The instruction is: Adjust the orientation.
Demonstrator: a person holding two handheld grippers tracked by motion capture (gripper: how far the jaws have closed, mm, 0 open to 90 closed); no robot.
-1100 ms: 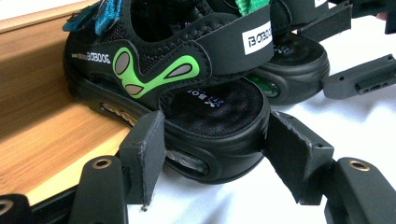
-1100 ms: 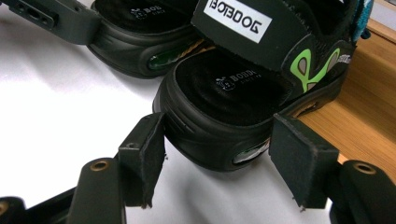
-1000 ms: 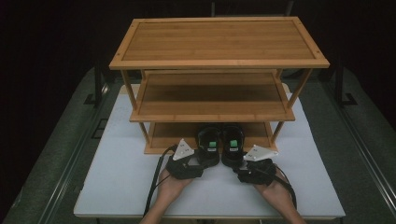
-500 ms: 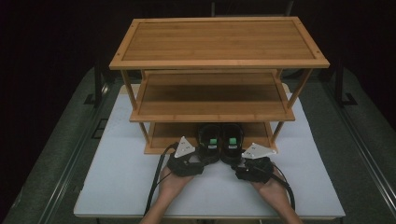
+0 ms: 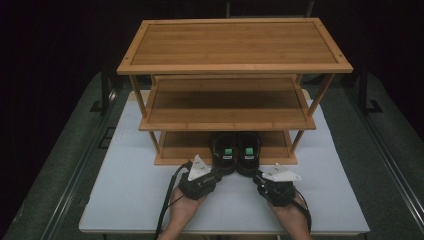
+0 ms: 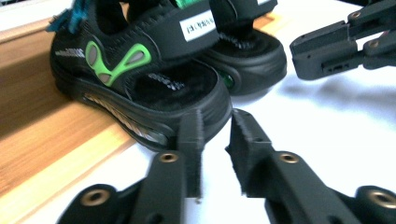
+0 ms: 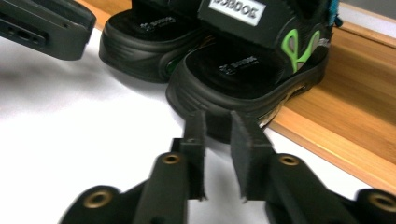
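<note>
A pair of black sandals with green accents stands on the bottom tier of a wooden rack (image 5: 230, 67), toes overhanging its front edge. My left gripper (image 5: 221, 171) points at the toe of the left sandal (image 5: 223, 150). Its jaws have just been closing to a narrow gap (image 6: 217, 130) with nothing between them, just short of the toe (image 6: 140, 79). My right gripper (image 5: 257, 176) faces the right sandal (image 5: 248, 150) the same way. Its jaws have also just been closing, and the slim gap (image 7: 217, 126) before the toe (image 7: 252, 60) is empty.
The rack has three bamboo tiers, and its bottom board (image 6: 46, 140) (image 7: 345, 126) lies low on the white table (image 5: 130, 195). The middle tier overhangs the sandals. Dark floor surrounds the table. Each gripper view shows the other gripper (image 6: 308, 53) (image 7: 70, 32) close by.
Both grippers have drawn back a little toward the person from the sandals' toes. The sandals have not moved.
</note>
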